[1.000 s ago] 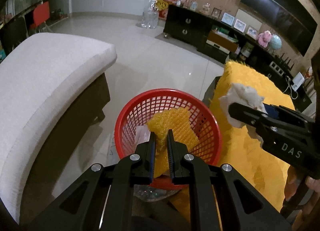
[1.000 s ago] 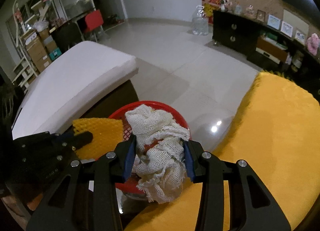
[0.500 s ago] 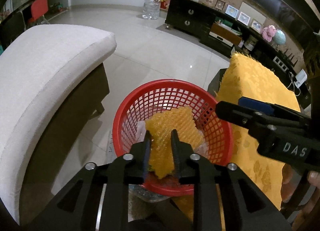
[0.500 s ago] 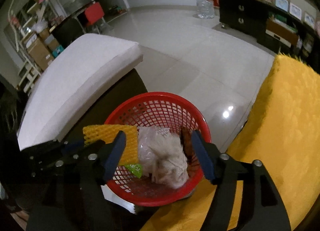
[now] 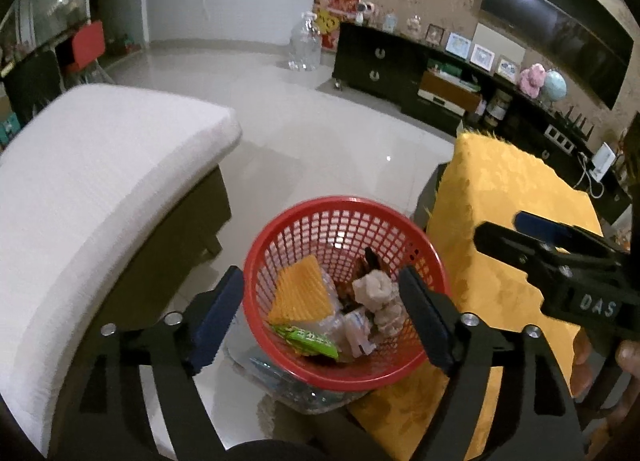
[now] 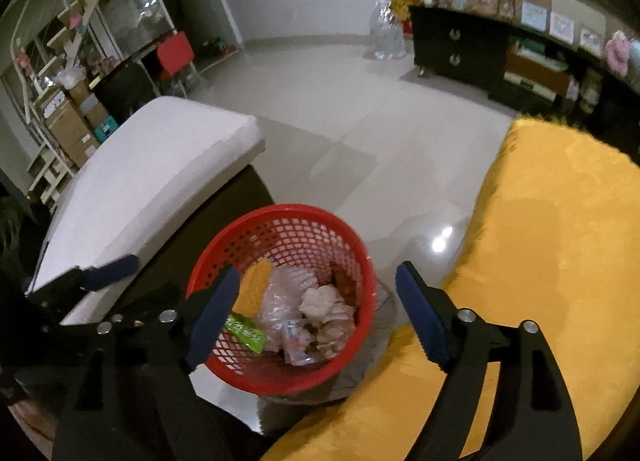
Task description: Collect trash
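Hovering above the red basket (image 5: 432,261), the left gripper (image 5: 322,313) spread wide and gripping nothing, the basket's trash lying below and between its fingers. Hanging likewise over the basket (image 6: 352,245), the right gripper (image 6: 316,311) released, fingers apart and empty. Lying inside the basket: one yellow foam net (image 5: 300,293), one wad of white mesh (image 5: 378,295), one green wrapper (image 5: 310,341), some clear plastic (image 6: 280,297). Flanking the basket: one white cushion (image 5: 92,189), one yellow cloth (image 5: 500,189).

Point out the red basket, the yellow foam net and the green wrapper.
red basket (image 5: 420,371), left wrist view, near rim.
yellow foam net (image 5: 300,293), left wrist view, middle of its face.
green wrapper (image 6: 245,331), right wrist view, its centre.
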